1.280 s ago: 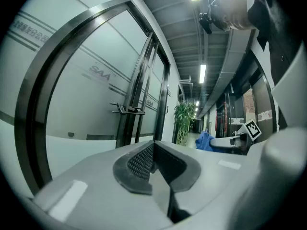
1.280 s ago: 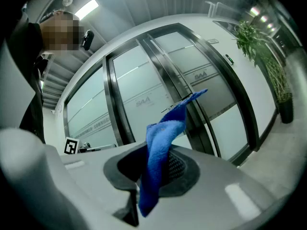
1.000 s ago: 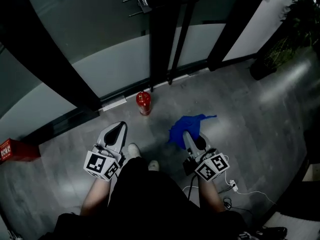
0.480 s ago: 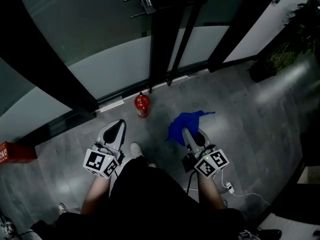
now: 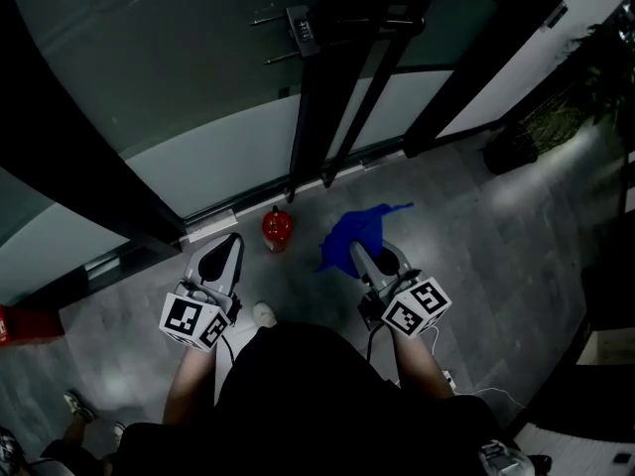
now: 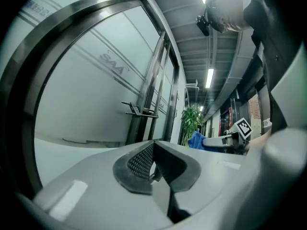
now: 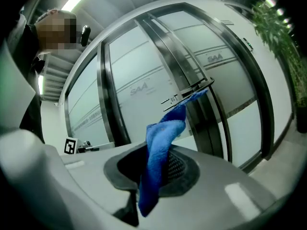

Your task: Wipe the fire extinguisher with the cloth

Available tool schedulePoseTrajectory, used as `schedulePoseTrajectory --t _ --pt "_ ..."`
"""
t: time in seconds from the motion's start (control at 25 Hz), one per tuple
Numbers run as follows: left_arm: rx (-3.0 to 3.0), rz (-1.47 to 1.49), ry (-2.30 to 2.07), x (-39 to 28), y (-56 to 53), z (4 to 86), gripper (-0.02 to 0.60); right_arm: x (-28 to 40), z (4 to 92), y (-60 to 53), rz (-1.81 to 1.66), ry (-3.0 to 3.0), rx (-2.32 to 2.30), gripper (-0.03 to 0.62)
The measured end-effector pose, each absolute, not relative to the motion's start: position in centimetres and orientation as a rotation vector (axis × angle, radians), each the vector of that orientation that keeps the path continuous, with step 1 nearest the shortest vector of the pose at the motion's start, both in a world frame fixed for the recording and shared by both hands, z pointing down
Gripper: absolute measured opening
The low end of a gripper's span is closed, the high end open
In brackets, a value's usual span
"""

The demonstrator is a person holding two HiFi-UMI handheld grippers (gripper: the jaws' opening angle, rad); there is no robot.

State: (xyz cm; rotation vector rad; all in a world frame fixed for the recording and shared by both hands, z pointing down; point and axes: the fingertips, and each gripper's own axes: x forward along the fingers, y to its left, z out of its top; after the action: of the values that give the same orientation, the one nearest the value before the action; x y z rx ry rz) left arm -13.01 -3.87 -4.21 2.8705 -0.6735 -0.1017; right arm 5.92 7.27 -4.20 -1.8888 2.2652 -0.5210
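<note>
Only the head view shows the red cylindrical fire extinguisher [image 5: 277, 228]; the gripper views show the right gripper [image 7: 152, 170] pinching the blue fabric cloth [image 7: 162, 143], the left gripper [image 6: 154, 153] closed, empty.

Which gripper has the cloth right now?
The right gripper: the blue cloth is pinched between its jaws and sticks out ahead of them. The left gripper has its jaws together with nothing between them.

Grey tongs [image 5: 233, 240], marker cube [image 5: 194, 320], black clothing [image 5: 298, 385]
</note>
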Motion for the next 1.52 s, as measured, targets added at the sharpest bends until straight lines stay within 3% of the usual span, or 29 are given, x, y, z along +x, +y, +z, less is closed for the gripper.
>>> schedulePoseTrajectory --t 0.4,0.76,1.08,1.52 --pt "2.834 -0.078 -0.870 -12.1 -8.0 -3.5 0.006 8.0 -2.6 0.1 -0.602 2.413 -1.718 0.063" --pt "2.737 -0.065 -1.172 -6.2 -8.1 -2.9 0.006 13.7 -1.0 -5.3 -0.680 2.653 -1.418 0.063" --pt "2.740 0.023 -1.298 -2.4 -6.8 -2.0 0.006 14.5 1.0 -6.5 -0.728 2.768 -1.226 0.063" --pt "2.747 0.290 -1.111 -1.4 -6.9 8.3 0.006 13.4 11.5 -6.2 -0.916 2.769 -1.328 0.063"
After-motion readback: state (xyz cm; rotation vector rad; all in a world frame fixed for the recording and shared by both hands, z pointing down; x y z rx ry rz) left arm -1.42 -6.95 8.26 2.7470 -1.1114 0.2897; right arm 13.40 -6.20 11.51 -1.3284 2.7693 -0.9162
